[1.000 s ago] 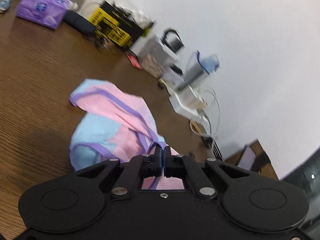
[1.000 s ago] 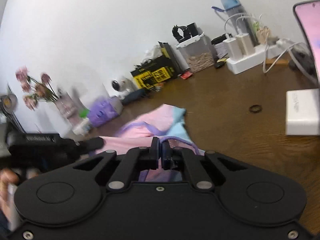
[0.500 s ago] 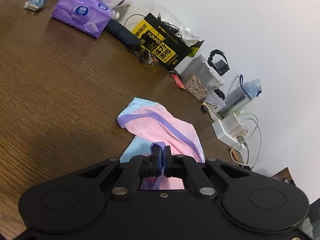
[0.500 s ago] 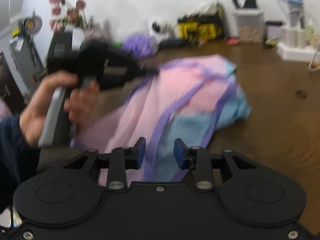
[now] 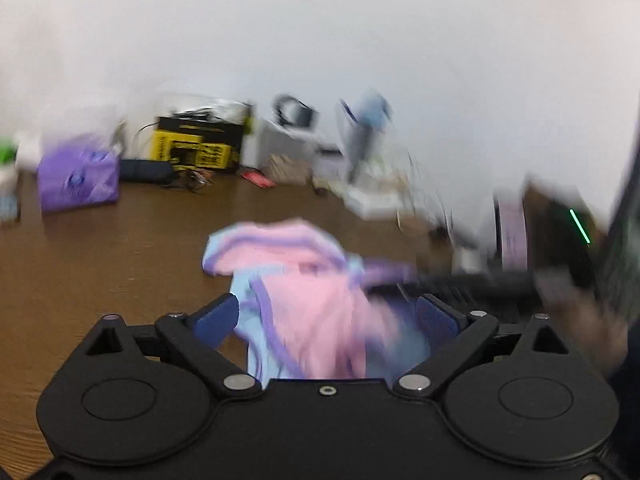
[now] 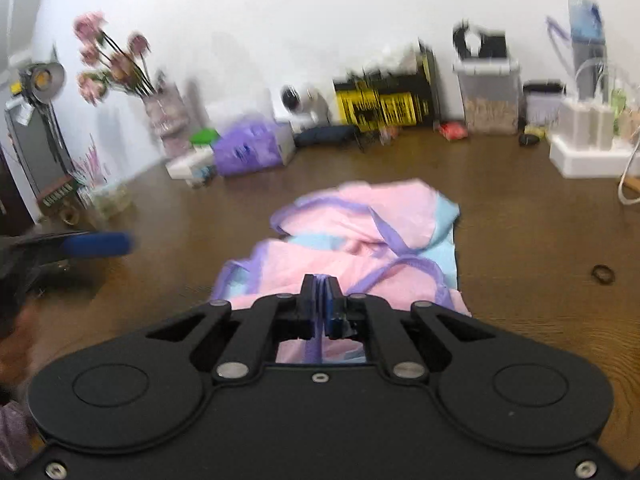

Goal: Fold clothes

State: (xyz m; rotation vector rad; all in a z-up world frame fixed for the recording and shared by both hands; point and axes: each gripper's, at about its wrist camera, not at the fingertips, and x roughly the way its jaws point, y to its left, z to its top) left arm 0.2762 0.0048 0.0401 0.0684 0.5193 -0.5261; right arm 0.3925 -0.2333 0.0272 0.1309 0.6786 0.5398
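A pink and light-blue garment with purple trim (image 6: pixel 360 236) lies crumpled on the brown wooden table (image 6: pixel 520 216). My right gripper (image 6: pixel 319 300) is shut on the garment's near purple edge. My left gripper (image 5: pixel 326 316) is open, its blue pads spread wide, with the garment (image 5: pixel 308 292) lying between and beyond them. In the right wrist view the left gripper's blue fingertip (image 6: pixel 100 243) shows at the far left, apart from the cloth. In the left wrist view the right gripper (image 5: pixel 460 280) shows blurred at the right, at the garment's edge.
Along the wall stand a purple tissue pack (image 6: pixel 248 150), a yellow-black box (image 6: pixel 384 100), a clear container (image 6: pixel 486 96), a white power strip with chargers (image 6: pixel 588 148), a water bottle (image 6: pixel 586 40) and flowers (image 6: pixel 112 60). A small black ring (image 6: pixel 603 274) lies right of the garment.
My left gripper has opened and let go of the garment. My right gripper has shut on the garment's near edge. Both views have swung towards the back wall.
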